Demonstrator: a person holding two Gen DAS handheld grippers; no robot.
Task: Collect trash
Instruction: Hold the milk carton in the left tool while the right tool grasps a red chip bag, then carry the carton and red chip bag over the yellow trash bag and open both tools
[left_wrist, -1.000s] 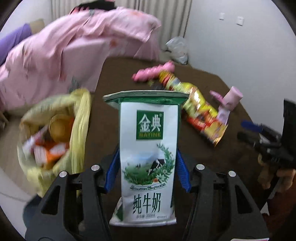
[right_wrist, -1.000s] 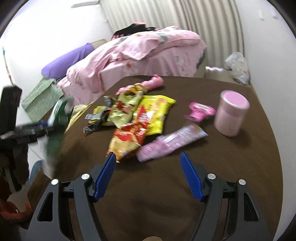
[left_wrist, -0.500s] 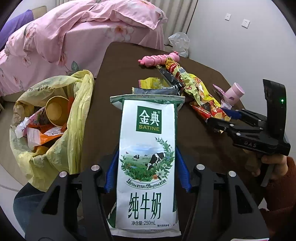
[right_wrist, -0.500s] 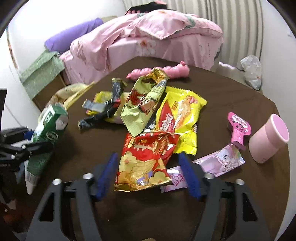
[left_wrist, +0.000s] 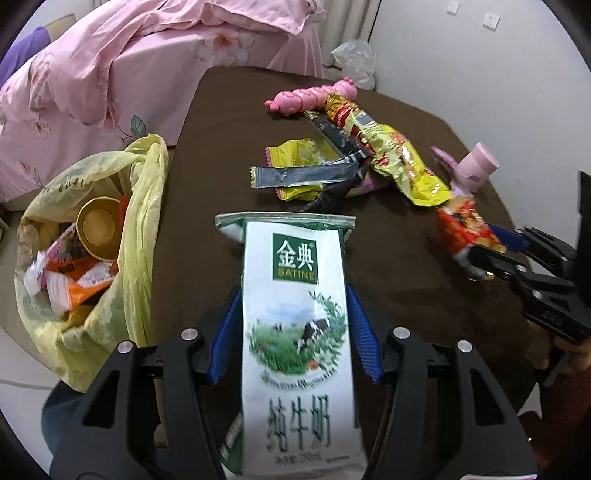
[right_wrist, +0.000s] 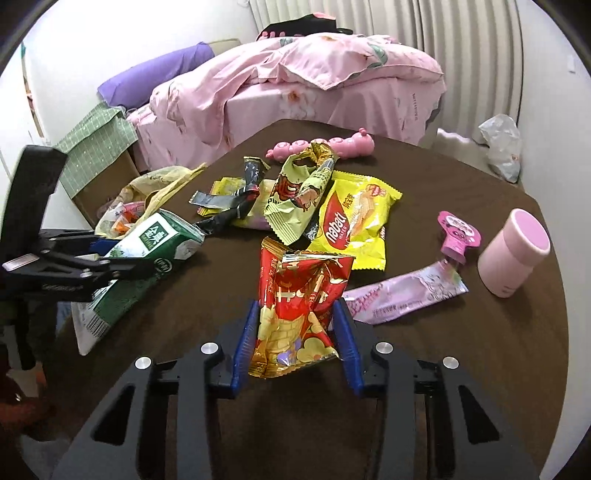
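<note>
A white and green milk carton (left_wrist: 297, 332) is being clamped between the blue fingers (left_wrist: 226, 332) of the left gripper (left_wrist: 291, 334), which are closed against its two sides. The carton is being held above the near edge of the dark brown worktop (left_wrist: 229, 155), its folded top pointing away from the camera. In the right wrist view the same carton (right_wrist: 147, 254) is being seen tilted in the left gripper (right_wrist: 92, 258), just beside the yellow trash bag (right_wrist: 162, 184).

That yellow trash bag (left_wrist: 144, 221) is hanging open at the left edge of the worktop, and a paper cup (left_wrist: 98, 229) and orange wrappers are being held inside it.

A crumpled red snack bag (right_wrist: 299, 306) is being pinched between the fingers (right_wrist: 245, 343) of the right gripper (right_wrist: 295, 343), which are closed partway onto its sides. In the left wrist view the red snack bag (left_wrist: 465, 225) is being seen at the tip of the right gripper (left_wrist: 495, 251), over the right part of the worktop.

More litter is lying on the worktop (right_wrist: 443, 184): a yellow wafer bag (right_wrist: 354, 221), a pale green wrapper (right_wrist: 295, 195), a dark foil wrapper (right_wrist: 221, 201) and a pink wrapper (right_wrist: 402, 295). A pink cup (right_wrist: 513, 254) is standing near the right edge, and a pink toy (right_wrist: 321, 146) is lying at the far side. A bed with pink bedding (right_wrist: 295, 81) is standing behind the worktop.
</note>
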